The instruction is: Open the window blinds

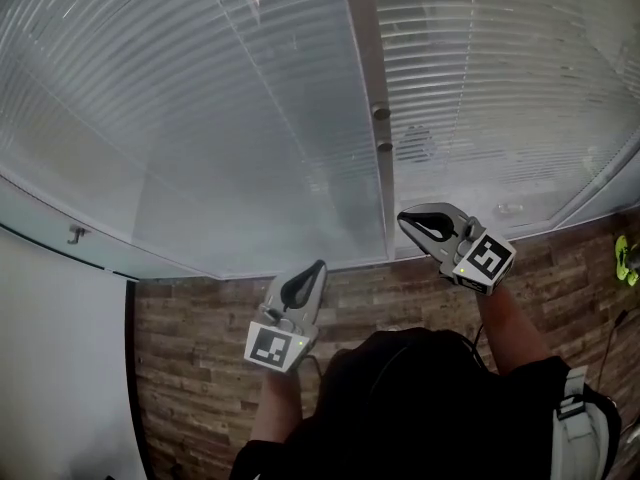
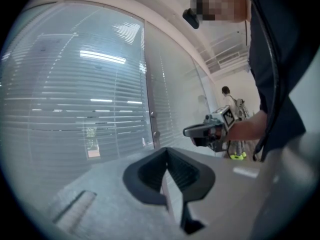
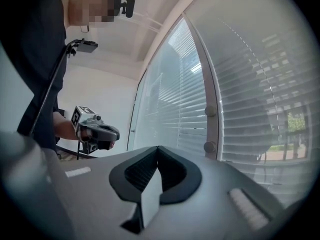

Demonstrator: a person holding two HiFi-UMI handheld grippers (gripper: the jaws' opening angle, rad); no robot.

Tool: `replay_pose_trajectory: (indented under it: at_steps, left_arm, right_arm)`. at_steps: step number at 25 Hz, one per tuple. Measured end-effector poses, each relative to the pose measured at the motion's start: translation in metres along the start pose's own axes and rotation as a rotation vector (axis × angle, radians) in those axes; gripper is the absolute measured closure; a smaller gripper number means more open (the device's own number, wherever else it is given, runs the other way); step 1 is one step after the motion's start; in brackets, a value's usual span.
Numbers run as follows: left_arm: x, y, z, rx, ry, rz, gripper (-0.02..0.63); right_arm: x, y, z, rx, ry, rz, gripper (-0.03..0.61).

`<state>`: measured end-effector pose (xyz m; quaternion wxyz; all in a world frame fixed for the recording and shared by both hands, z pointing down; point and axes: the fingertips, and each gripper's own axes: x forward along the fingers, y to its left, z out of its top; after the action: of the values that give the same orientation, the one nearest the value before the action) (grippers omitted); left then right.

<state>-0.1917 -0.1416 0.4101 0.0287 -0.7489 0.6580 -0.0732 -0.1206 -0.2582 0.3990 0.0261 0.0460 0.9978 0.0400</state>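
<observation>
Closest to the head camera, we note the person's dark top (image 1: 430, 398) and two forearms reaching forward. Next out, the left gripper (image 1: 318, 266) is held over the wood-pattern floor (image 1: 200, 318), pointing toward the window. Its own view shows the jaws closed tip to tip with nothing between them. Further forward and to the right, the right gripper (image 1: 403, 218) has its tip near the foot of the window frame post (image 1: 365, 88). We read its jaws as closed too, and empty. Both grippers appear clear of the glass. Beyond them, the window blinds (image 1: 480, 88) hang lowered across both panes, left and right of the post, with the slats lying horizontal. Two round knobs (image 1: 381, 112) sit on the post, one over the other. Through the right pane's slats we make out some green outside in the right gripper view. Off to the left, a white wall (image 1: 50, 348) adjoins the left pane.
</observation>
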Motion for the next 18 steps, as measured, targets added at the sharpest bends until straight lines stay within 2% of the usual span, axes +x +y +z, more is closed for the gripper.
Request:
replay_pose_trajectory:
  at_steps: [3, 7, 15, 18]
  left_arm:
    - [0.004, 0.001, -0.001, 0.01, 0.015, -0.006, 0.609]
    - [0.011, 0.008, -0.002, 0.003, 0.013, -0.002, 0.609]
    - [0.037, 0.003, -0.008, -0.004, -0.005, -0.123, 0.609]
    - [0.043, 0.005, -0.012, -0.002, -0.012, -0.178, 0.609]
  right_arm:
    - [0.003, -0.01, 0.001, -0.007, -0.019, -0.014, 0.574]
    - [0.003, -0.019, -0.006, -0.031, 0.025, -0.032, 0.574]
    - [-0.005, -0.046, -0.015, -0.047, 0.108, -0.162, 0.574]
    - [-0.005, -0.056, -0.015, -0.093, 0.145, -0.232, 0.574]
